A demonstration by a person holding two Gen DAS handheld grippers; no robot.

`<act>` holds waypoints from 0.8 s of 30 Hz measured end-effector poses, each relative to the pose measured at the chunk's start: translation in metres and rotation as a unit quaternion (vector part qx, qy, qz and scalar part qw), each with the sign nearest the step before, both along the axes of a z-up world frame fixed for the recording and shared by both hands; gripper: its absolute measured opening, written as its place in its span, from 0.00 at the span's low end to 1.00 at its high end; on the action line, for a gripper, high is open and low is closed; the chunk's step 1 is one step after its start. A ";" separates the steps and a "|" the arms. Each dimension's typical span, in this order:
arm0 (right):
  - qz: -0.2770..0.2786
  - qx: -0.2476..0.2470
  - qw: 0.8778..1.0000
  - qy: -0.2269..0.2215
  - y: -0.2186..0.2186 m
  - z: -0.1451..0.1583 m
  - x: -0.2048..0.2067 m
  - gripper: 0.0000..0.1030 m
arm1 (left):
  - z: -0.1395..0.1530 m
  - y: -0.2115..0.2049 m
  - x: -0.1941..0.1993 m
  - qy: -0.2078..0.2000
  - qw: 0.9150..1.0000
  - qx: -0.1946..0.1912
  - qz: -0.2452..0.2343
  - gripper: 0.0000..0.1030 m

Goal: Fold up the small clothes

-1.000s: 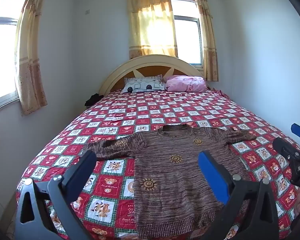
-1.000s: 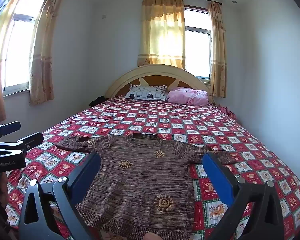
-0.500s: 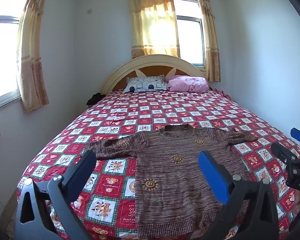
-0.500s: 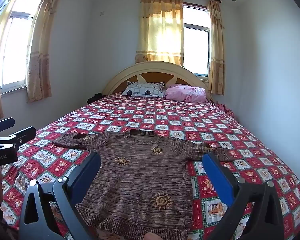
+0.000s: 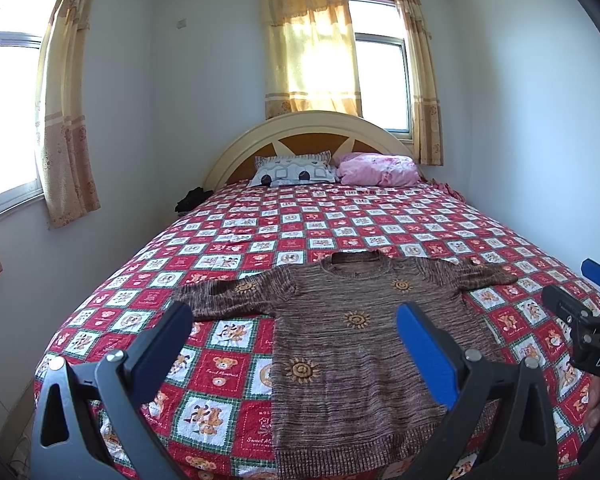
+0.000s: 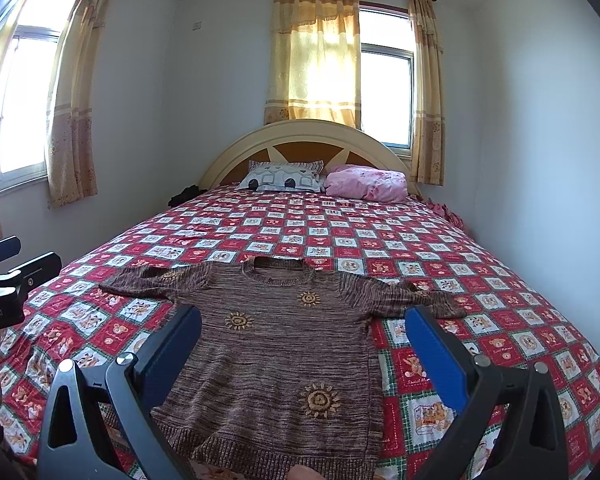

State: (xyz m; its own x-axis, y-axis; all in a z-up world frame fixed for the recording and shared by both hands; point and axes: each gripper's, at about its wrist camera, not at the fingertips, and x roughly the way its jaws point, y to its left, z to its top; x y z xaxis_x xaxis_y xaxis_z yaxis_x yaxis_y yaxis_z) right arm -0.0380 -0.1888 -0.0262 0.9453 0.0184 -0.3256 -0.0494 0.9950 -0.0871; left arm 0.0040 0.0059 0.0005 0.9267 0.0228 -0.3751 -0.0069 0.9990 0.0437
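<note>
A brown knitted sweater (image 5: 352, 332) with orange sun motifs lies flat on the bed, face up, sleeves spread to both sides, hem toward me. The same sweater (image 6: 284, 344) fills the middle of the right wrist view. My left gripper (image 5: 294, 320) hovers open above the sweater's left half, nothing between its blue pads. My right gripper (image 6: 302, 326) is open too, held over the sweater's body and right side. Each gripper shows at the edge of the other's view: the right one (image 5: 572, 300), the left one (image 6: 16, 264).
The bed carries a red patchwork quilt (image 5: 340, 224) with bear squares. Two pillows (image 5: 332, 168) rest against the headboard (image 5: 312, 128). A dark item (image 5: 192, 198) sits at the bed's far left edge. White walls close in on both sides; curtained windows are behind and to the left.
Both grippers have tilted slightly, so the sweater and bed sit a little lower in the left view and higher in the right. The sweater has not moved.
</note>
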 end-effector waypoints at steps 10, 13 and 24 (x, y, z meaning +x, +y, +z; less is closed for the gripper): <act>0.002 -0.005 1.000 0.003 0.004 -0.001 0.000 0.99 | -0.001 0.000 0.000 -0.001 1.000 -0.001 0.001 1.00; 0.001 -0.004 1.000 0.002 0.004 0.000 0.000 0.99 | -0.001 0.000 0.001 -0.003 1.000 -0.001 0.003 1.00; 0.001 -0.004 1.000 0.003 0.003 -0.001 0.001 0.99 | -0.003 0.002 0.002 -0.004 1.000 -0.002 0.006 1.00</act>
State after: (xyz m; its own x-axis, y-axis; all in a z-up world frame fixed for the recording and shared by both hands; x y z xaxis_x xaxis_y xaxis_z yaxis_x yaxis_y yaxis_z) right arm -0.0371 -0.1858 -0.0269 0.9436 0.0181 -0.3305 -0.0524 0.9941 -0.0953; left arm 0.0057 0.0077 -0.0021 0.9295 0.0323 -0.3674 -0.0190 0.9990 0.0400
